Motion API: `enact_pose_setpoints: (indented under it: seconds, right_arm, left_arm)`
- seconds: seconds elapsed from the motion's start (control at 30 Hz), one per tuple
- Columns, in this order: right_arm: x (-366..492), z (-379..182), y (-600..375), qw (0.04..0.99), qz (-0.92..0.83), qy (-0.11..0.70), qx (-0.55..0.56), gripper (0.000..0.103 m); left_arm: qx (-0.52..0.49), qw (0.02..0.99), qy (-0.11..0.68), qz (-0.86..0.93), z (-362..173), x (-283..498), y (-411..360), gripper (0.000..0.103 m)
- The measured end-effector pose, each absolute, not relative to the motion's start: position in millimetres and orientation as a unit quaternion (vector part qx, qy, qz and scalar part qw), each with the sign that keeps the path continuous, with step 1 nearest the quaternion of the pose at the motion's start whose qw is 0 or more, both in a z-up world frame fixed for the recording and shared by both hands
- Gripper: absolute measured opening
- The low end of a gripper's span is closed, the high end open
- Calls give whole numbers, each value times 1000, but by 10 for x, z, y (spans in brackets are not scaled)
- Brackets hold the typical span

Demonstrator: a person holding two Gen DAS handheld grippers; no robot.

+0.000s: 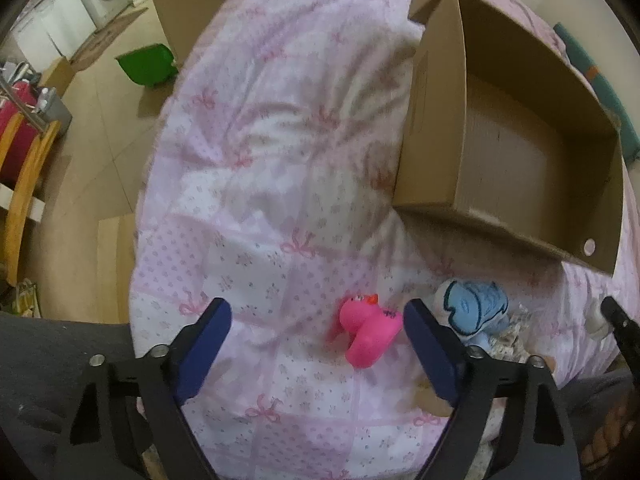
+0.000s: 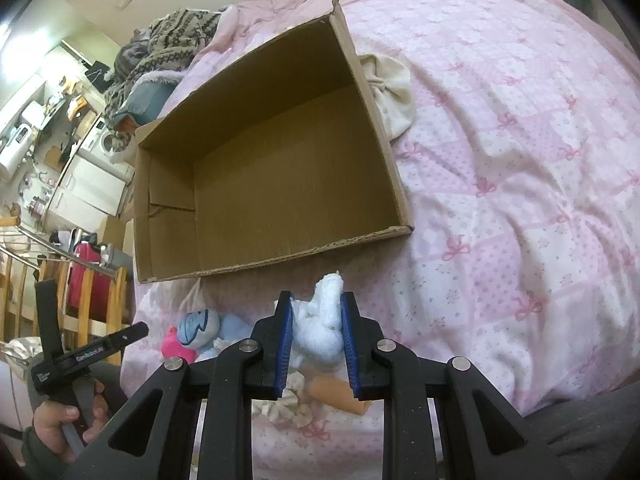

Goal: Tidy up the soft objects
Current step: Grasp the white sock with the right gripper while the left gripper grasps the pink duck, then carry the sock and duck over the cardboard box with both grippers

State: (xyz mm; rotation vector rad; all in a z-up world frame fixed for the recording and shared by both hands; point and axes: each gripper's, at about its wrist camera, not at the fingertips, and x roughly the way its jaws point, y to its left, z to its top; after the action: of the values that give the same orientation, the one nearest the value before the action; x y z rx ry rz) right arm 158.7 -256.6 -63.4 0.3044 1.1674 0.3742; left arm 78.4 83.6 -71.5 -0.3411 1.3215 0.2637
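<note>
Right tongs (image 2: 316,336) clamped on a white soft toy (image 2: 320,320), just before the open cardboard box (image 2: 376,120) on the pink bed (image 2: 520,160); left tongs (image 1: 318,344) spread wide around a pink duck (image 1: 370,332), blue plush (image 1: 472,310) beside it, near the box's front wall

Left wrist view looks down over the pink quilt (image 1: 280,200), cardboard box (image 1: 440,120) to its right, right wrist view faces the box (image 2: 272,184) closely, both share the pink duck (image 1: 370,330).
</note>
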Motion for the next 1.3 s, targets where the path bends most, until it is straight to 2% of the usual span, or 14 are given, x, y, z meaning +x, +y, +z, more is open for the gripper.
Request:
enact_pose_setpoints:
  seconds: [0.1, 0.17, 0.3, 0.37, 0.5, 0.53, 0.57, 0.77, 1.2, 1.3]
  right_arm:
    - [1607, -665, -2610, 803, 174, 549, 153, 24]
    - [1595, -641, -2667, 801, 176, 549, 159, 24]
    - [1578, -660, -2704, 798, 182, 551, 160, 24]
    - [1582, -669, -2683, 796, 185, 553, 160, 24]
    - [1569, -669, -2635, 797, 192, 554, 149, 24]
    - [1569, -666, -2623, 798, 192, 553, 145, 24]
    - [1569, -666, -2614, 798, 192, 553, 143, 24]
    - [1540, -618, -2619, 805, 194, 542, 145, 24]
    - [1506, -596, -2605, 807, 201, 538, 138, 24]
    - [1497, -565, -2604, 809, 202, 534, 136, 24]
  left_arm:
    - [-139, 760, 626, 109, -798, 808, 744, 79]
    - [-133, 752, 638, 100, -876, 829, 686, 70]
    - [-125, 745, 650, 84, -984, 910, 590, 66]
    - [-117, 743, 654, 79, -1016, 956, 537, 56]
    - [-124, 727, 673, 59, -1130, 1003, 444, 47]
    - [-116, 725, 677, 56, -1158, 1012, 408, 38]
    - [-110, 723, 680, 55, -1181, 1020, 386, 35]
    - [-79, 740, 664, 64, -1121, 1030, 279, 34]
    - [-99, 762, 632, 100, -936, 847, 521, 34]
    - [-101, 773, 618, 105, -755, 818, 602, 34]
